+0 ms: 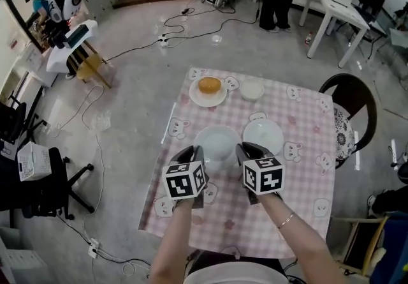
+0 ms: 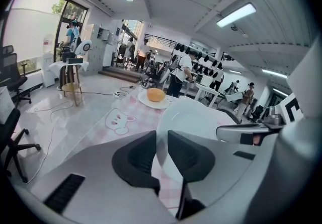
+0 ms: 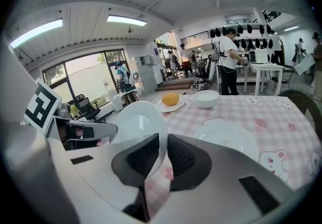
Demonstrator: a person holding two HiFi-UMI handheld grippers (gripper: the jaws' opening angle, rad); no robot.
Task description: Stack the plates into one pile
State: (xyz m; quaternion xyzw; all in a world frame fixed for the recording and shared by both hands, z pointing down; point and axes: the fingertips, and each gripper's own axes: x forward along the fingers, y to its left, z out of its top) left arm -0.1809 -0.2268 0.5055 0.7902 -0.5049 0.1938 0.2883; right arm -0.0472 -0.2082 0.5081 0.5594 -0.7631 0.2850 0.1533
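Note:
A white plate hangs just above the pink checked tablecloth, held from both sides. My left gripper is shut on its left rim, and the rim shows pinched between the dark pads in the left gripper view. On the opposite rim my right gripper is shut too, the plate rising to the left of its jaws. A second white plate lies flat on the cloth just right of the held one.
At the table's far side stand a plate with an orange bun and a white bowl. A dark chair sits at the table's right edge. An office chair and cables lie on the floor to the left.

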